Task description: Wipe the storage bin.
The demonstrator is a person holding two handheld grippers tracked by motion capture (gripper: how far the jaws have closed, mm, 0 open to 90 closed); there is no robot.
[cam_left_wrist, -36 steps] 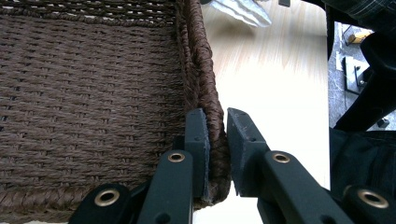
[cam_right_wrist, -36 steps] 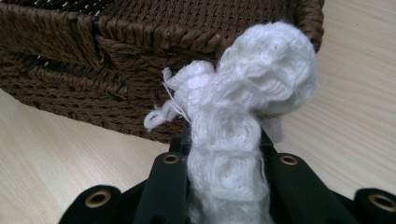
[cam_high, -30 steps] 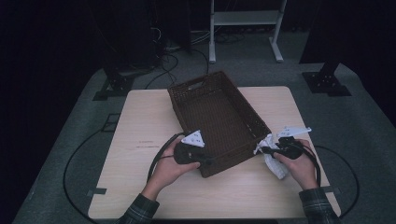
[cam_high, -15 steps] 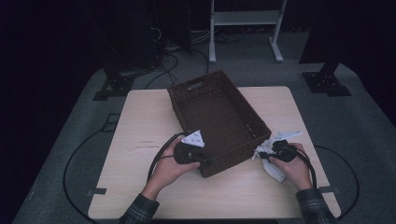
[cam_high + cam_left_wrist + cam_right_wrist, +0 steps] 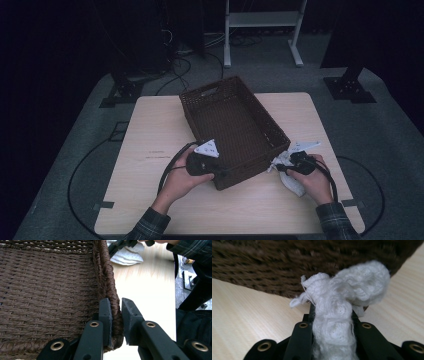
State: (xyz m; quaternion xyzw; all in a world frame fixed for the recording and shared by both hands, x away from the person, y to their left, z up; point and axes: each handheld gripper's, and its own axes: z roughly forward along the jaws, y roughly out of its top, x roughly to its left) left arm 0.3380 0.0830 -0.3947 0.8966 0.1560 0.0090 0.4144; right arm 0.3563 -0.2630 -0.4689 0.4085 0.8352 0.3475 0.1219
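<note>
Cloth [image 5: 337, 315] clamped in your right hand-held gripper [image 5: 289, 169] lies just outside the basket [image 5: 235, 125]; left hand-held gripper [image 5: 116, 322] pinches its rim.

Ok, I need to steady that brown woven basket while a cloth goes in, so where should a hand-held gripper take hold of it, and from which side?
Take the basket by its thick braided rim at the near wall, from the person's side, one jaw inside and one outside. The wall stands upright and is thin enough to straddle, as the left hand-held gripper shows.
</note>
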